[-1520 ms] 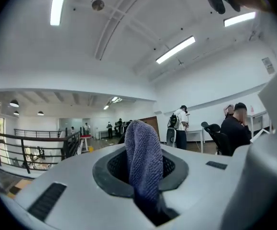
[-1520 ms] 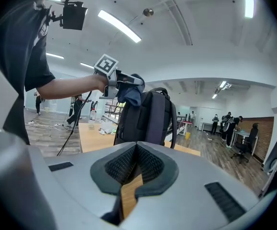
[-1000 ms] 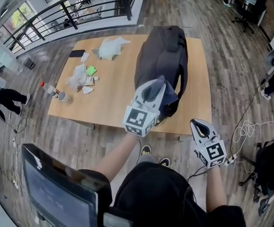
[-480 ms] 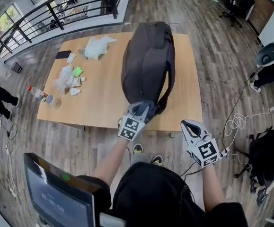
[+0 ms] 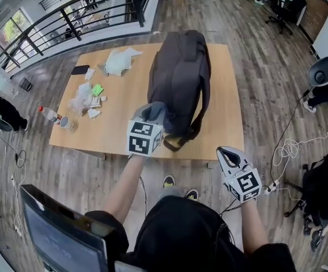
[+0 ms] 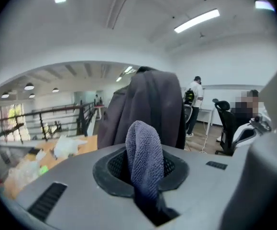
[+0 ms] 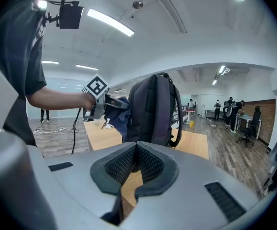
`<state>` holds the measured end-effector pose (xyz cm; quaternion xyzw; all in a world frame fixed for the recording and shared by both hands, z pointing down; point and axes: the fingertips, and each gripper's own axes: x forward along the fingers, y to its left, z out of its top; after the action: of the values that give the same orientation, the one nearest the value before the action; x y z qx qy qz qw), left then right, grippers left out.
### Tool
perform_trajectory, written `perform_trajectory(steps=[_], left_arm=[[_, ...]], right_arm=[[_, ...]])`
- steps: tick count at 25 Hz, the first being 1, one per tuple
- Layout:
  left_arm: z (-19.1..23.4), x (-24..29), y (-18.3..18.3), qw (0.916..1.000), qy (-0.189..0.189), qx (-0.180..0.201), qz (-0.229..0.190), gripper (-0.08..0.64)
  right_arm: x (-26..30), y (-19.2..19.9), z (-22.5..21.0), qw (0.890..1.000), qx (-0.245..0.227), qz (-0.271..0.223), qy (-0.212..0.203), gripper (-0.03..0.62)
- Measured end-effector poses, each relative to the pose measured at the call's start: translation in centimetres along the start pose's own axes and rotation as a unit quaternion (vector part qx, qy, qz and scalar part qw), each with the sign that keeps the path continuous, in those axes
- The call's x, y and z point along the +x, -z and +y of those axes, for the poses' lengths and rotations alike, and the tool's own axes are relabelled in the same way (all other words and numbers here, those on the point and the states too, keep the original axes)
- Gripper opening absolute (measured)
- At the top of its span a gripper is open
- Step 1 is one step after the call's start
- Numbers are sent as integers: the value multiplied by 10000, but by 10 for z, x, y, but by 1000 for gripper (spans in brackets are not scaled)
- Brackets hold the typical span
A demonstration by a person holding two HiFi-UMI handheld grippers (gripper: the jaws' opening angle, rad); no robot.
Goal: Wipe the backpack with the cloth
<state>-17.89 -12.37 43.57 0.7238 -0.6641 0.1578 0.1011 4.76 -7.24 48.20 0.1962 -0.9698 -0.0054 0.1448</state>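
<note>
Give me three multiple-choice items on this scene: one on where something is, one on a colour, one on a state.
1. Where is the right gripper?
A) over the backpack
B) off the near edge of the table, right of the backpack
C) over the table's far left corner

2. What colour is the cloth in the left gripper?
A) red
B) yellow
C) blue-grey

3. How do the right gripper's jaws stand?
A) shut, nothing between them
B) shut on the cloth
C) wide apart

Answers:
1 B: the head view shows it short of the table's near edge, to the backpack's right.
2 C: the left gripper view shows blue-grey weave clamped between the jaws.
3 A: the right gripper view shows the pads meeting, with nothing held.
</note>
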Motion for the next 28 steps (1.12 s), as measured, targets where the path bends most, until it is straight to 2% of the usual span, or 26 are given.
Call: perform_trajectory(steps=[1,3,5,7,8,10,12,14,15,18,21,22,23,26,27,28], left_arm=[[-9,-5,-19,9998,71,190,-75,67],[-20,-19,-71,9971,130,450,-603,67],[-20,-31,-133,9903,16,584,-1260,67],[-17,-29,-189,9827,-80,744,-1694,67],[-19,-21,-208,9817,-23,766,-1743,67],[-35,1,-221,9841,313,674,-1612,67],[-55,16,-211,9839,438,814,-1527,67],[-63,13,-197,9777,82,1202,-1718,67],[-62,8,-190,9746,-88,1243,-1860,67],[-57,-6,-165,9687,-305,995,-2252,67],[-66,-15,-130,9589,-625,1368,-2406,67],[-68,-16,-116,9587,-714,1398,-2373,67],[-67,-15,-98,9626,-748,1283,-2265,67],[-59,7,-25,9854,-569,584,-1496,67],[-59,17,1,9898,-486,527,-1228,67],[-62,26,26,9921,-420,638,-992,67]], right_arm=[[0,-1,0,10000,3,-23,1,12],[-2,-4,-1,10000,17,-77,14,12],[-4,-6,-3,9999,33,-129,25,12],[-7,-6,-6,9998,51,-175,50,12],[-8,-6,-7,9998,68,-184,75,12],[-12,-5,-8,9997,114,-195,136,12],[-16,-4,-9,9995,155,-213,195,12],[-20,-3,-11,9993,184,-211,227,12],[-20,-2,-13,9993,199,-199,228,12],[-18,6,-14,9994,258,-95,192,12],[-8,13,-8,9995,300,-13,54,12],[-4,12,-5,9996,286,-3,-9,12],[0,10,-3,9996,267,0,-67,12],[9,5,3,9995,253,-12,-170,12],[10,5,4,9995,259,-9,-186,12],[11,6,6,9994,265,-3,-204,12]])
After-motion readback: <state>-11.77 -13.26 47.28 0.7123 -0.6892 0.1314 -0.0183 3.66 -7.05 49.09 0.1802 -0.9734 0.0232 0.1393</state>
